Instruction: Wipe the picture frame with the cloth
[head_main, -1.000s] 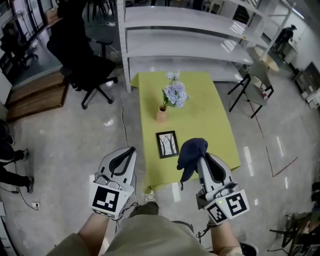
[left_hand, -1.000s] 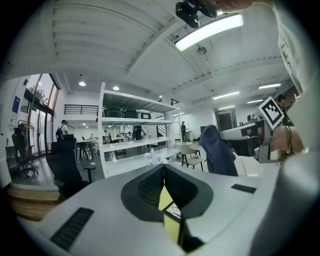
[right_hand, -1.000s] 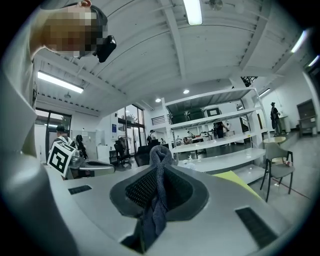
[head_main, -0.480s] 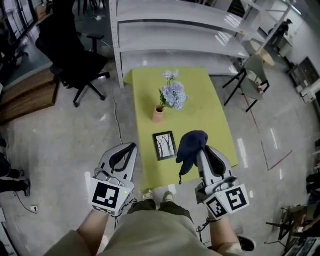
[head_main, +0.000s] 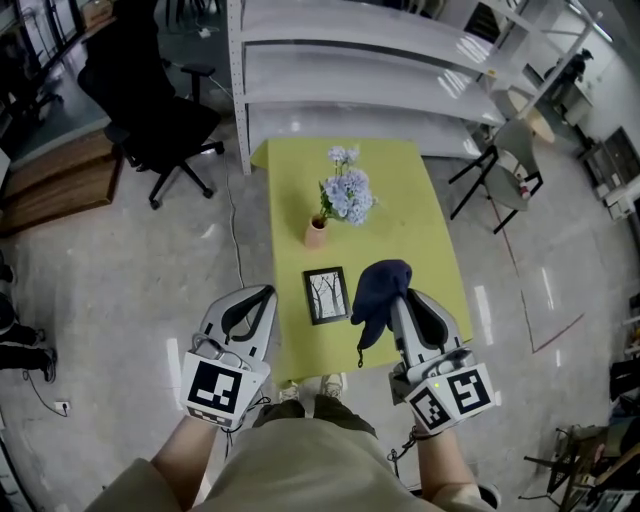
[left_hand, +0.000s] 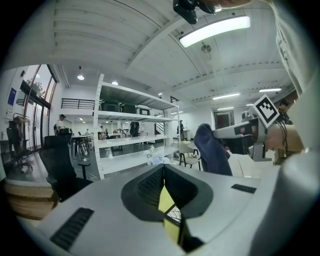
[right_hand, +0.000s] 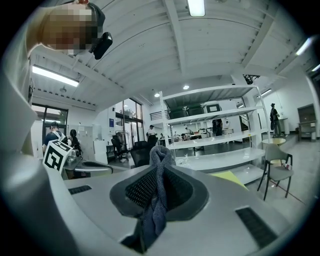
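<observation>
pinching the dark blue cloth (head_main: 374, 296), the right hand-held gripper (head_main: 400, 300) hung over the near edge of the green bench (head_main: 400, 225) — the left hand-held gripper (head_main: 262, 295), jaws pressed together on nothing, alongside. the picture frame (head_main: 327, 295) lay flat on the bench between them.

Bare green table (head_main: 412, 240) right of the picture frame (head_main: 327, 295); flower vase (head_main: 316, 232) just beyond it.

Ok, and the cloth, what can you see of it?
The cloth is dark navy, soft knit-looking fabric, bunched up. The right gripper has its jaws shut on it: a lump pokes past the tips, a tail hangs below. It is held in the air above the yellow table, touching only the jaws.
</observation>
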